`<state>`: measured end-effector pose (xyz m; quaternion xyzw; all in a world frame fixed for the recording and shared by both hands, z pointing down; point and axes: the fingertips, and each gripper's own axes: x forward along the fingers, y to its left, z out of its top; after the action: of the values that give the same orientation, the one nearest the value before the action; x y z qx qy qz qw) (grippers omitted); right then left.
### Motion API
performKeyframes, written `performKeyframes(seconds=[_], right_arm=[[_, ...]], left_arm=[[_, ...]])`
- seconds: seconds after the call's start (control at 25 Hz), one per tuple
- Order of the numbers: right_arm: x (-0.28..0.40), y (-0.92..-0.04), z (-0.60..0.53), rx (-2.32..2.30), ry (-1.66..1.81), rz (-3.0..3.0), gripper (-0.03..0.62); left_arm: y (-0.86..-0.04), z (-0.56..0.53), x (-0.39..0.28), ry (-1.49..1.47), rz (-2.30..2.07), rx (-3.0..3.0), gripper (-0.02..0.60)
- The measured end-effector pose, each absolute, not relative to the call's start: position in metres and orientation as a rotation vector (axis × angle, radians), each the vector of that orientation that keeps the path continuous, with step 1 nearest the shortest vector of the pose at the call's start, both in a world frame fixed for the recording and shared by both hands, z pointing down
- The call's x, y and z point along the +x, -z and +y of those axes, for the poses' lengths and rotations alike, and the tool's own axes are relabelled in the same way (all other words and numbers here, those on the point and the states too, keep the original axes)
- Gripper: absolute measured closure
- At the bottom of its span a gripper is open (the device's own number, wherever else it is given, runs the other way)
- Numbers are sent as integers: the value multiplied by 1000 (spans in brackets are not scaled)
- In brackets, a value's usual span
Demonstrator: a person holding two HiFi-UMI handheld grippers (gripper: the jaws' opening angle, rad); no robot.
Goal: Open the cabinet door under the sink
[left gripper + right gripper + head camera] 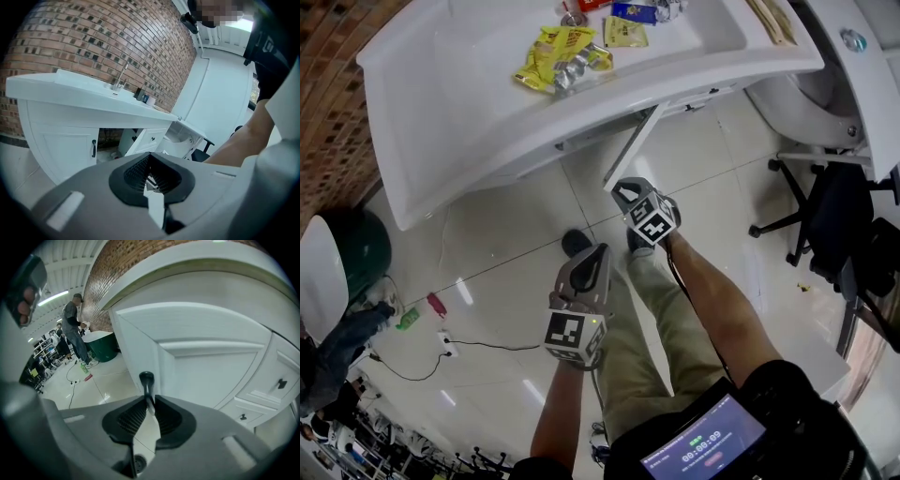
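Here the right gripper (149,405) is pinched shut on the black handle (146,379) of the cabinet door (211,371); the door (635,142) stands angled out beneath the sink (422,141), right of centre; the left gripper (151,174) hangs nearer, jaws together, empty.

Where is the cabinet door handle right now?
Centre of the right gripper view: the black handle is clamped between the jaws of the right gripper, on the free edge of the swung-out cabinet door under the sink.
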<state>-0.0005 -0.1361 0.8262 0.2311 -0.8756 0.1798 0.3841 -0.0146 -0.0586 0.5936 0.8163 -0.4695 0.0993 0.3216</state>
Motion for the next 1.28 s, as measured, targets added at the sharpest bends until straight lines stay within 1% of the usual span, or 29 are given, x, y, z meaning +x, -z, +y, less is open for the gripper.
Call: performKeyframes(seconds=[0.44, 0.76, 0.96, 1.2, 1.28], right_arm=[[46, -828, -116, 622, -513, -2198, 553], [94, -831, -104, 652, -523, -2157, 554], [137, -832, -102, 727, -547, -2109, 557], [216, -832, -117, 911, -553, -1985, 576], [233, -832, -122, 918, -538, -1963, 576]], left_arm=[[-584, -61, 8, -273, -1198, 2179, 565], [-583, -60, 18, -277, -1191, 2182, 565], [-581, -61, 20, -278, -1194, 2184, 565], [-576, -64, 27, -281, -1187, 2192, 565], [-576, -64, 29, -286, -1183, 2193, 565]])
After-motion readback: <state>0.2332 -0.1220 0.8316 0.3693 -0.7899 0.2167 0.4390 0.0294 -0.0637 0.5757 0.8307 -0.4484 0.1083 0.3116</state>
